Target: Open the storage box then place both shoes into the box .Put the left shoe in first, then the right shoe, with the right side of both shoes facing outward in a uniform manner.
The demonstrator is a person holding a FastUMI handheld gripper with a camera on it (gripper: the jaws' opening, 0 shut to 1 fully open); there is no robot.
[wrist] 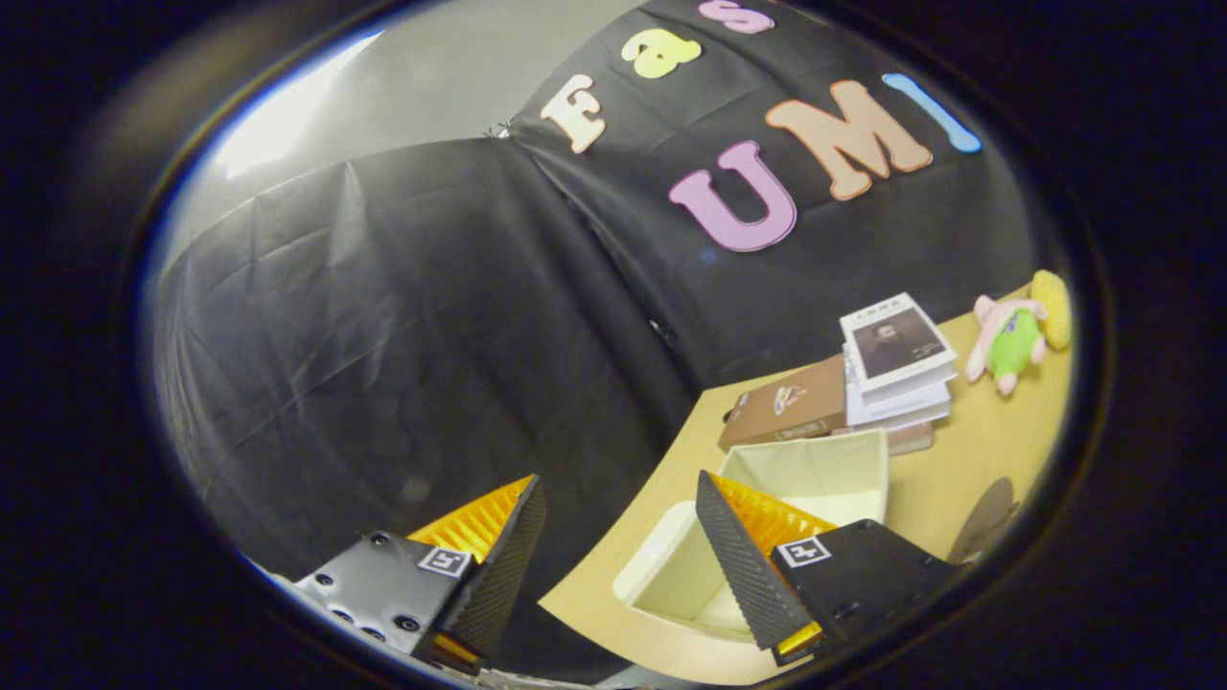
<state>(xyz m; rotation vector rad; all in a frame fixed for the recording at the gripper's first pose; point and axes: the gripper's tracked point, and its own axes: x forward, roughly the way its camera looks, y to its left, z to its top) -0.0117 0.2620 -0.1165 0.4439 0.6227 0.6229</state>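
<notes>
Light is soft and fairly dim overall, with the brightest patch a blown-out white glow on the pale wall (288,115) at the upper left of the frame. The black cloth (383,316) catches a grey sheen along its creases. The tabletop (968,470) at the lower right is evenly lit, carrying a soft dark shadow (987,513) near its right side. Fisheye bending curves every straight line, strongest toward the rim, where detail smears. The claw (623,565), fingers spread apart with nothing between them, looks slightly soft.
</notes>
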